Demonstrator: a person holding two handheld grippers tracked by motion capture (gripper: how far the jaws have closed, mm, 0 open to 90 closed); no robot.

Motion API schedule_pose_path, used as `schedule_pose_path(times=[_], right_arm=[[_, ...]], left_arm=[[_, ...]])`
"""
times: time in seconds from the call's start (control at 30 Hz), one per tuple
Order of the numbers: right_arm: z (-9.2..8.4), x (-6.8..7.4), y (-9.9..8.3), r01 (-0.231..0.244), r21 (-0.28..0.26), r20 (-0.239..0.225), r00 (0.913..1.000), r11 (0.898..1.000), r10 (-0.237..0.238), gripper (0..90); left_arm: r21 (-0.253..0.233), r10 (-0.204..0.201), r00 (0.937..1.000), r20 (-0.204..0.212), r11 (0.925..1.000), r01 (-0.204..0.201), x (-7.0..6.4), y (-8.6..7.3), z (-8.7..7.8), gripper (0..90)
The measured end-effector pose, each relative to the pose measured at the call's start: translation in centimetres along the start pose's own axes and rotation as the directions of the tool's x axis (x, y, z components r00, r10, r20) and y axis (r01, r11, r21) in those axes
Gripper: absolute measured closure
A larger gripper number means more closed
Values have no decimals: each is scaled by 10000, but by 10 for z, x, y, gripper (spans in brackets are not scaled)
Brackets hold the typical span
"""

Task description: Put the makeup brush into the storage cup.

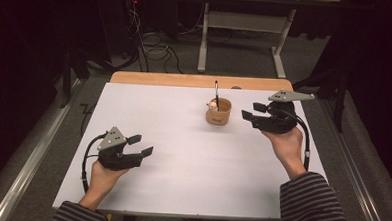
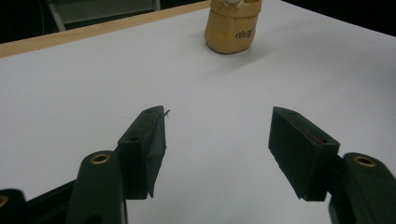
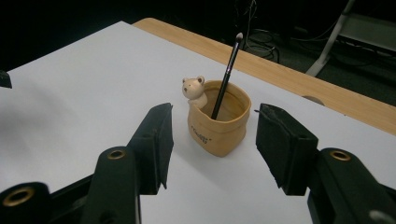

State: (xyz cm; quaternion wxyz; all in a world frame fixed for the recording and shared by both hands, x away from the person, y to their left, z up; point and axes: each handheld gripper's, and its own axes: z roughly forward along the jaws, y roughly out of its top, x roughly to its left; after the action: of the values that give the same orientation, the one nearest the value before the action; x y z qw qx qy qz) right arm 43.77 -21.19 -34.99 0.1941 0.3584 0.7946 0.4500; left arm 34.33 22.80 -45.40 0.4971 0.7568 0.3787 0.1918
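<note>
A tan cup (image 1: 219, 112) with a small bear figure (image 3: 194, 90) on its rim stands on the white table (image 1: 182, 145), toward the back right of centre. A thin black brush (image 3: 226, 77) leans upright inside it. My right gripper (image 1: 250, 111) hovers just right of the cup, open, with nothing between its jaws; in the right gripper view the cup (image 3: 218, 122) sits beyond the jaws. My left gripper (image 1: 140, 144) rests low at the near left, open and empty. The cup (image 2: 232, 25) shows far ahead in the left gripper view.
A wooden strip (image 1: 200, 81) borders the table's far edge. Beyond it stand a table frame's legs (image 1: 203, 46) and loose cables (image 1: 154, 51) on the floor. Dark surroundings flank both sides.
</note>
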Motion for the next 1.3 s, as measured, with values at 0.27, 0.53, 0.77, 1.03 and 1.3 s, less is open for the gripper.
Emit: schedule_pose_path(times=[0.27,0.53,0.77,1.03,1.3], right_arm=[[-4,1,-7,-33,-66,-62,10000,10000,33,474],[-9,3,-11,-10,-206,-122,9999,9998,8,472],[-12,5,-15,-6,-215,-208,9998,9998,1,469],[-18,5,-21,-76,-383,-237,9997,9992,67,467],[-21,6,-27,-140,-479,-291,9995,9988,127,461]], left_arm=[[2,-5,10000,-1,10000,5,0,0,0,370],[14,8,10000,-3,10000,-8,0,0,0,369],[8,1,10000,-8,10000,-1,0,0,0,370],[-3,-11,10000,-11,10000,11,0,0,0,369],[0,-25,10000,-11,10000,25,0,0,0,369]])
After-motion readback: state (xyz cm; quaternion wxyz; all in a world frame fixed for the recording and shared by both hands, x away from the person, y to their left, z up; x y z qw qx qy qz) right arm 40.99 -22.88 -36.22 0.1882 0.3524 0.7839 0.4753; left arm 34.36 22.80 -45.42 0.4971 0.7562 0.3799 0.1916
